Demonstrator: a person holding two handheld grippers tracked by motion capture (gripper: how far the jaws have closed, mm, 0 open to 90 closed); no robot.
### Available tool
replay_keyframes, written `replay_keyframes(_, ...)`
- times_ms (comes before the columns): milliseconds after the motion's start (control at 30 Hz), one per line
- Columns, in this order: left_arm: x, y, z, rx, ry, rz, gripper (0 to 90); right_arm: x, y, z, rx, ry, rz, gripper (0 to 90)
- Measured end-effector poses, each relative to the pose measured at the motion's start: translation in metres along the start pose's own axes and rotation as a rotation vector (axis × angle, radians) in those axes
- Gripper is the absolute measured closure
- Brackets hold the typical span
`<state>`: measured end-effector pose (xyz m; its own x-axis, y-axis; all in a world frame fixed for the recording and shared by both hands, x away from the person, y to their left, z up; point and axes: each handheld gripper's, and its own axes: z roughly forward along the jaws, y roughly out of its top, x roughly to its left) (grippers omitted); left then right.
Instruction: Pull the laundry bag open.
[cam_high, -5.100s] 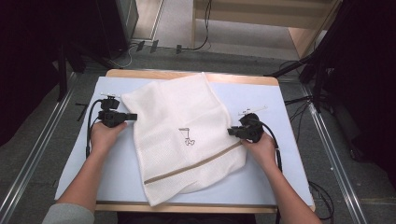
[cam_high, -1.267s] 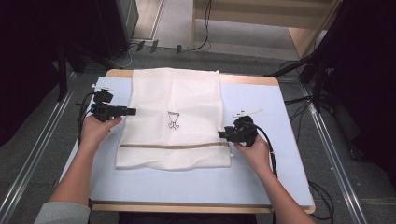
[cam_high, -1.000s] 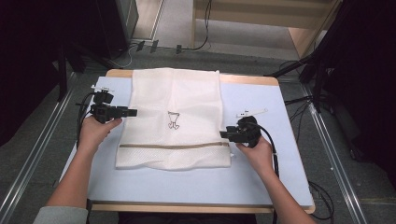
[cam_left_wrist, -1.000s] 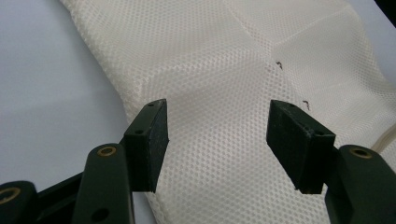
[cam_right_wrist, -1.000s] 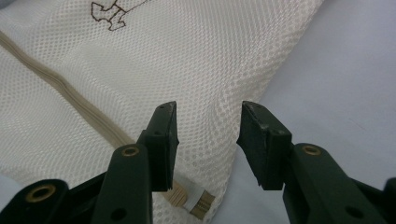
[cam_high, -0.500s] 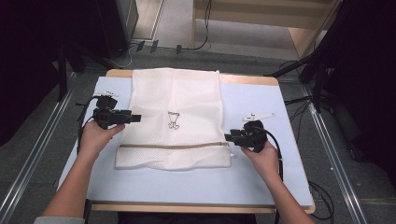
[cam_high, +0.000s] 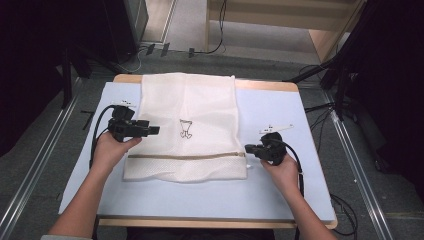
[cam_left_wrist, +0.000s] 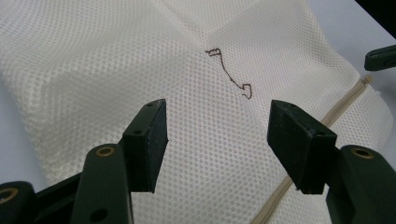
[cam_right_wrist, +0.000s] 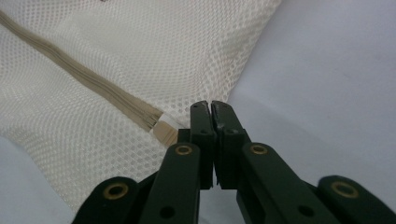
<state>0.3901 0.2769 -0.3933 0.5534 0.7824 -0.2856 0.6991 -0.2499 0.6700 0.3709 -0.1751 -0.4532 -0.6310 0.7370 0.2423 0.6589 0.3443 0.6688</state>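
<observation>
I am looking at the white mesh laundry bag (cam_high: 187, 127), which is lying flat across the middle of the table (cam_high: 280, 107), its far edge reaching the table's far rim and its near edge well short of the near rim. A beige zipper (cam_high: 186, 156) is running across the bag close to that near edge, and a small dark drawing (cam_high: 186, 128) is sitting near the bag's middle.

I am keeping the right hand-held gripper (cam_high: 249, 148) at the bag's right edge, right where the zipper ends. In the right gripper view its jaws are pressed together, having just been closing, and the beige zipper end (cam_right_wrist: 164, 133) is lying just beside their tips, on their left. Whether they are pinching the zipper tab or a bit of mesh, I cannot tell; I am seeing nothing clearly caught between them.

I am holding the left hand-held gripper (cam_high: 154, 130) over the bag's left side, pointing toward the drawing. In the left gripper view its jaws are standing wide apart above the mesh with nothing between the pads (cam_left_wrist: 150, 142), and the drawing (cam_left_wrist: 229, 72) is lying just beyond them. Cables are trailing from both grippers back along the forearms.
</observation>
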Motion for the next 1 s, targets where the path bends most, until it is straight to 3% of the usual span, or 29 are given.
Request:
replay_keyframes(300, -0.009, 0.001, 0.015, 0.016, -0.034, 0.014, 39.1, 0.0, -0.003, 0.011, 0.044, 0.021, -0.001, 90.0)
replay_keyframes(767, -0.027, 0.003, 0.025, 0.027, -0.059, 0.062, 39.3, 0.008, -0.002, 0.009, 0.03, 0.062, 0.002, 90.0)
replay_keyframes(1000, -0.036, 0.004, 0.028, 0.029, -0.072, 0.082, 39.4, 0.022, 0.002, 0.01, 0.015, 0.07, -0.041, 90.0)
